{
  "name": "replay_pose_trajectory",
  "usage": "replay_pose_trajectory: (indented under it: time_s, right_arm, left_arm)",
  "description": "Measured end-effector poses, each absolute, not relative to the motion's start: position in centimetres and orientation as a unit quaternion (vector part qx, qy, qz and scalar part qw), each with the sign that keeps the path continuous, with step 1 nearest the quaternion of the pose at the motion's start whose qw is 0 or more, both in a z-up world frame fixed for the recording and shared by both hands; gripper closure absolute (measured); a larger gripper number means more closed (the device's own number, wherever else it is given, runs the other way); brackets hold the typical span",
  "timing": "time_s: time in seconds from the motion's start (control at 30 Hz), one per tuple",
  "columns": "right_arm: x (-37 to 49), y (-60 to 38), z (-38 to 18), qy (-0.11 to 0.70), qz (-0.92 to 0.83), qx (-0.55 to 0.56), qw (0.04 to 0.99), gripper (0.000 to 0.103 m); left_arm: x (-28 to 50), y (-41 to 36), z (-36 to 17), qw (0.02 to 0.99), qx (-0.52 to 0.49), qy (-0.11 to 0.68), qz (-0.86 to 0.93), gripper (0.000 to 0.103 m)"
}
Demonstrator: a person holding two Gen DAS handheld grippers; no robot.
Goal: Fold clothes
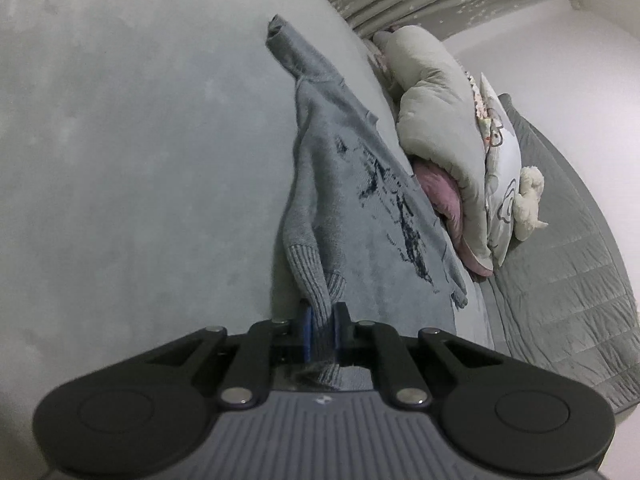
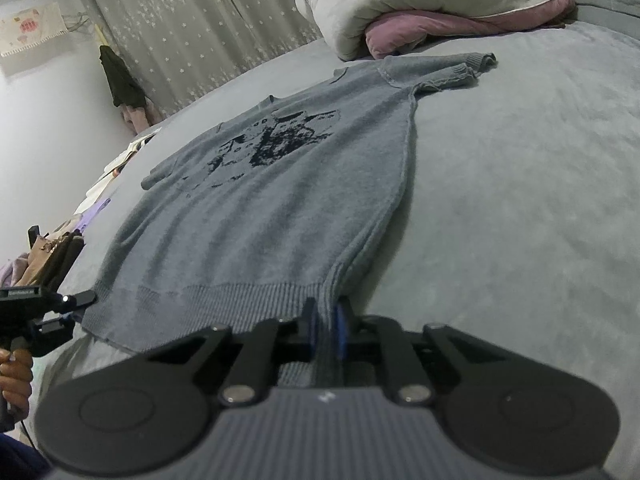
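Note:
A grey knitted short-sleeved sweater (image 2: 280,200) with a dark print on its chest lies spread front-up on a grey bed (image 2: 520,220), collar toward the bedding pile. My right gripper (image 2: 325,330) is shut on the ribbed hem at its right corner, which is bunched between the blue pads. My left gripper (image 1: 322,330) is shut on the ribbed hem at the other corner; the sweater (image 1: 360,208) stretches away from it. From the right wrist view, the left gripper (image 2: 76,300) shows at the hem's left corner, held by a hand (image 2: 16,376).
A rolled grey quilt (image 2: 360,4) over a pink blanket (image 2: 460,26) and a printed pillow (image 1: 500,168) with a white plush toy (image 1: 528,200) lie past the collar. Star-patterned curtains (image 2: 192,28) hang behind. Clothes and papers (image 2: 120,160) clutter the bed's left edge.

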State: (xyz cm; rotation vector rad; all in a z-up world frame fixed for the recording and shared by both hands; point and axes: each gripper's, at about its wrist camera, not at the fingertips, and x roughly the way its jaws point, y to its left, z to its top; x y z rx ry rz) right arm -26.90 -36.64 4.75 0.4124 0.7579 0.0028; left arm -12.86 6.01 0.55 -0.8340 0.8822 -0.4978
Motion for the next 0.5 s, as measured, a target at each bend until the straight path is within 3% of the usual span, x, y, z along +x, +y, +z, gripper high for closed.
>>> replay_pose_trajectory:
  time_s: [0.27, 0.5]
  right_arm:
    - [-27.8, -36.2, 7.4, 0.335, -0.008, 0.162, 0.928, 0.098]
    - [-29.2, -36.8, 10.1, 0.301, -0.014, 0.152, 0.941, 0.098]
  left_arm:
    - [-14.8, 7.0, 6.1, 0.81, -0.402, 0.31, -0.293, 0.099]
    - [-15.5, 7.5, 7.1, 0.812, -0.394, 0.308, -0.3, 0.099]
